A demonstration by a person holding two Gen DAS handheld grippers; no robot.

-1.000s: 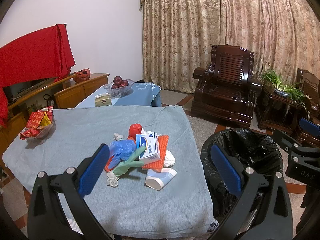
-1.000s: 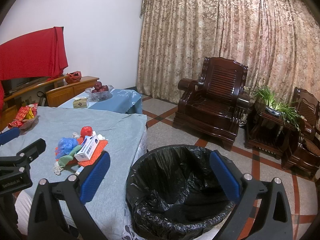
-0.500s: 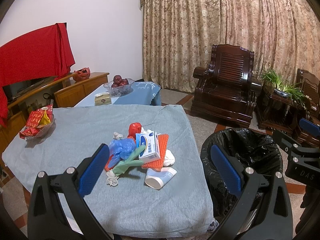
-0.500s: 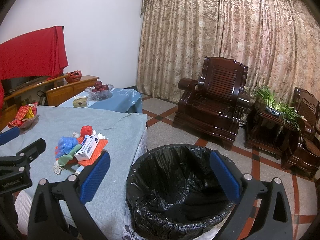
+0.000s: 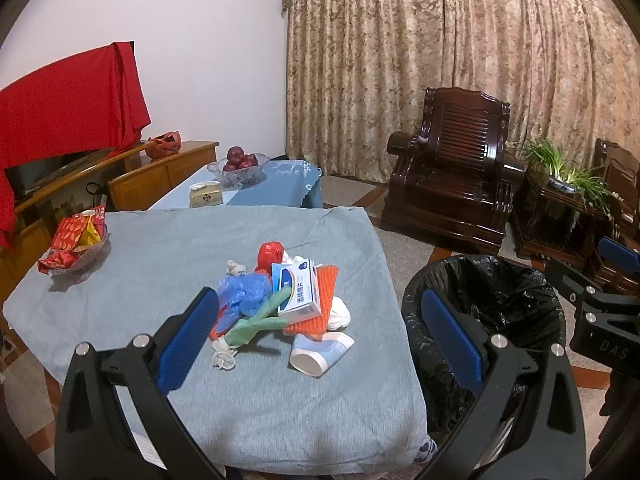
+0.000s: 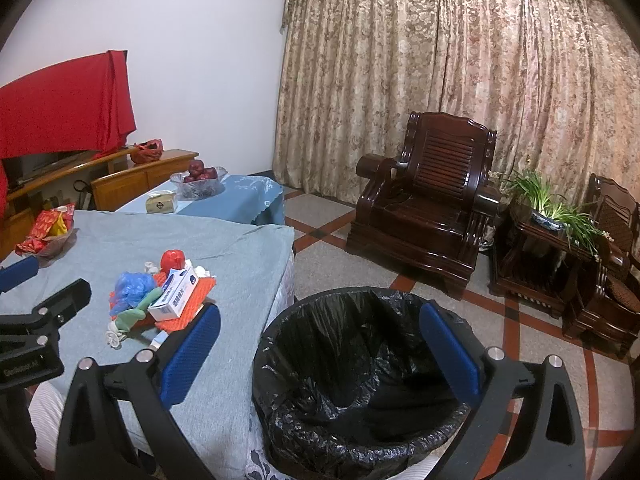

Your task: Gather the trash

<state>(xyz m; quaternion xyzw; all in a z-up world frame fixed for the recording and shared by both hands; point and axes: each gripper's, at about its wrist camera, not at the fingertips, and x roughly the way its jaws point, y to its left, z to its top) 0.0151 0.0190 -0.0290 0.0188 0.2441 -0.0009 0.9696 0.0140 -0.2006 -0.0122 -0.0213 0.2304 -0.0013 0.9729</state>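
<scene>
"DAS" shows on the right gripper (image 5: 604, 344) body; print on the white-and-blue box (image 5: 297, 289) is too small to read.

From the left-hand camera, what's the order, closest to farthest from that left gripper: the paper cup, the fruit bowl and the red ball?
1. Paper cup: lying on its side at the pile's near edge, closest to the left gripper.
2. Red ball: at the pile's far side.
3. Fruit bowl: on the farther blue table.

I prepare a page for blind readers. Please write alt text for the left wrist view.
A pile of trash lies on a table under a grey-blue cloth, seen between the open fingers of the left gripper. A bin with a black bag stands at the table's right; the right gripper shows at the edge.
</scene>
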